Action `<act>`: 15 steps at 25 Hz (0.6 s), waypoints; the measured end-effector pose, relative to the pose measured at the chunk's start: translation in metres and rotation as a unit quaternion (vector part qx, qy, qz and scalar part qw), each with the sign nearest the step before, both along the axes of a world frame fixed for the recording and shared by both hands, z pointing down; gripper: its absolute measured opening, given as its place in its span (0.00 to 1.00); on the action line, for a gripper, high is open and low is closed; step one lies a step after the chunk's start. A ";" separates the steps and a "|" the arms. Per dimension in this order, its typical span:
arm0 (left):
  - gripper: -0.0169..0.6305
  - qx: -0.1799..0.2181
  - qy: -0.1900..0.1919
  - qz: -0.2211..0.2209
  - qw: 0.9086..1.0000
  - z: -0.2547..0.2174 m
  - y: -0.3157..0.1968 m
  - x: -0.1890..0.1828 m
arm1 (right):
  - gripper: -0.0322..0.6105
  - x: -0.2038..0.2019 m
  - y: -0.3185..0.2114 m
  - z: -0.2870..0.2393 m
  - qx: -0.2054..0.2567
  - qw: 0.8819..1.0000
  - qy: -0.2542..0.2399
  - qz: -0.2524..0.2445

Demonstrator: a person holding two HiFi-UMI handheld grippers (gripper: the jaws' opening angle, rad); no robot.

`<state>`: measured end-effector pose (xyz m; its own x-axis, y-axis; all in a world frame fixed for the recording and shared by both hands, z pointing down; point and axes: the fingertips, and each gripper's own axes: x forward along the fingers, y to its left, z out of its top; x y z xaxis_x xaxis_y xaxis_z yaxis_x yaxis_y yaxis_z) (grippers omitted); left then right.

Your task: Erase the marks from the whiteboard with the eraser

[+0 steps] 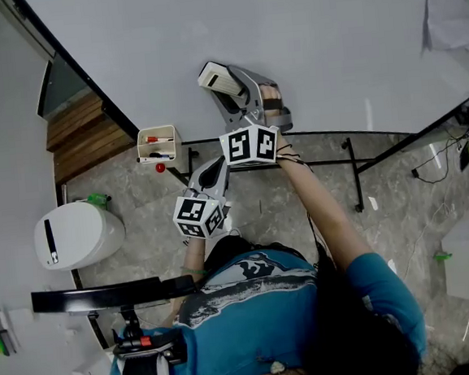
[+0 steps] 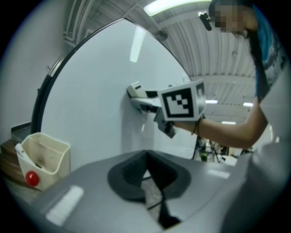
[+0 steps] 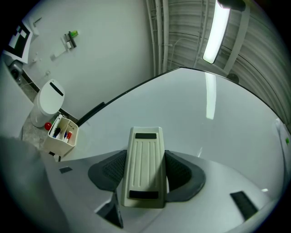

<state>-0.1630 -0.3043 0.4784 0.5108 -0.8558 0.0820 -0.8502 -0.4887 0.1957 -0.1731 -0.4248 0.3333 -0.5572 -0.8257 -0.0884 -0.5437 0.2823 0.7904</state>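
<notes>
A large whiteboard [image 1: 287, 39] fills the upper head view; I see no marks on the part in view. My right gripper [image 1: 227, 84] is shut on a cream ribbed eraser [image 3: 145, 166], whose far end is pressed against the board. The eraser [image 2: 135, 90] and right gripper also show in the left gripper view, against the whiteboard [image 2: 91, 91]. My left gripper [image 1: 214, 173] hangs lower, below the board's bottom edge, shut with nothing between its dark pads [image 2: 132, 179].
A cream marker holder [image 1: 158, 143] with pens and a red magnet hangs at the board's lower left edge. A white bin [image 1: 75, 234] stands on the floor at left. The board's black stand [image 1: 354, 172] crosses the tiled floor.
</notes>
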 end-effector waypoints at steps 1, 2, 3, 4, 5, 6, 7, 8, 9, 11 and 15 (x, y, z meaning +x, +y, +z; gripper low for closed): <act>0.03 0.000 0.000 0.000 1.000 0.000 0.000 0.000 | 0.46 0.003 0.000 -0.005 0.002 1.000 -0.002 0.003; 0.03 0.000 0.000 0.000 1.000 0.000 -0.001 0.000 | 0.46 0.008 -0.001 -0.011 0.003 1.000 -0.007 0.005; 0.03 0.000 0.000 0.001 1.000 0.001 -0.001 0.000 | 0.46 0.013 -0.001 -0.019 0.004 1.000 -0.015 0.006; 0.03 0.000 0.000 0.002 1.000 0.001 -0.002 0.000 | 0.46 0.020 -0.002 -0.028 0.003 1.000 -0.027 0.006; 0.03 0.000 0.000 0.003 1.000 0.001 -0.003 0.002 | 0.46 0.028 -0.002 -0.038 0.002 0.999 -0.041 0.007; 0.03 0.000 0.000 0.006 1.000 0.000 -0.003 0.004 | 0.46 0.038 -0.003 -0.049 0.001 0.998 -0.056 0.008; 0.03 0.001 0.000 0.009 1.000 -0.001 -0.003 0.008 | 0.46 0.049 -0.003 -0.060 0.000 0.997 -0.070 0.010; 0.03 0.002 0.000 0.013 1.000 -0.002 -0.002 0.011 | 0.46 0.062 -0.003 -0.071 0.000 0.996 -0.083 0.013; 0.03 0.002 0.000 0.016 1.000 -0.003 -0.001 0.015 | 0.46 0.074 -0.003 -0.083 0.002 0.995 -0.095 0.015; 0.03 0.003 -0.002 0.024 1.000 -0.004 0.000 0.023 | 0.46 0.100 -0.003 -0.105 0.009 0.993 -0.115 0.022; 0.03 0.003 -0.004 0.037 0.999 -0.004 0.000 0.040 | 0.46 0.155 -0.009 -0.145 0.027 0.986 -0.164 0.027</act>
<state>-0.1233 -0.3040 0.4745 0.5714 -0.8167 0.0810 -0.8138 -0.5510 0.1849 -0.0185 -0.4342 0.1880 -0.4471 -0.8423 -0.3009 -0.7854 0.2087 0.5828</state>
